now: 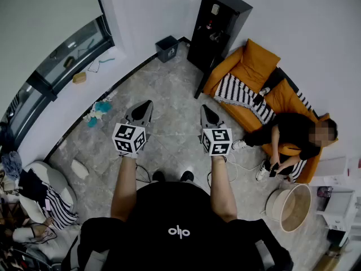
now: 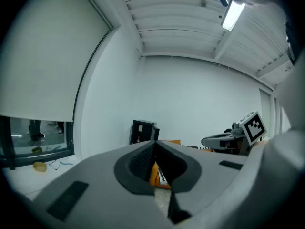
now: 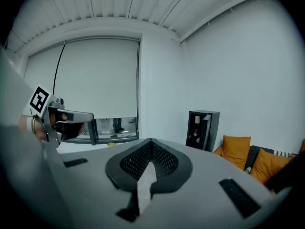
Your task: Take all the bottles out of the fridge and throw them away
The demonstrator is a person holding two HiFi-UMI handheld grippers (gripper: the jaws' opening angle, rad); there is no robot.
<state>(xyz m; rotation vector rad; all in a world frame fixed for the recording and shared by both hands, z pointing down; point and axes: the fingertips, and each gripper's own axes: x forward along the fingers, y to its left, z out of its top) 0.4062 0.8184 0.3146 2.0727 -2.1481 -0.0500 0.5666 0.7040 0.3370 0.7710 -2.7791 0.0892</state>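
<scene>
Both claws are out front with nothing in either. The left claw [image 1: 145,107] is pressed together and so is the right claw [image 1: 206,113], each with its tips meeting on bare air in its own view. The fridge [image 1: 217,30], a tall black cabinet, stands against the far wall across the floor [image 1: 169,95], well apart from both claws, its door [image 3: 208,128] ajar. The right gripper view catches small shapes on the shelves, probably the bottles [image 3: 196,131], though they are too small to count. A dark bin [image 1: 167,48] sits just beside the fridge, by the wall.

This reads as the very start — the approach, with no bottle out yet. The next move, as I judge it: walk up to the fridge, spread one claw, swing the door wider if needed, then close on a bottle's body and carry it to that bin. Watch the right side — an orange sofa [image 1: 254,66] with a seated person [image 1: 287,131] sits close to the fridge.
</scene>
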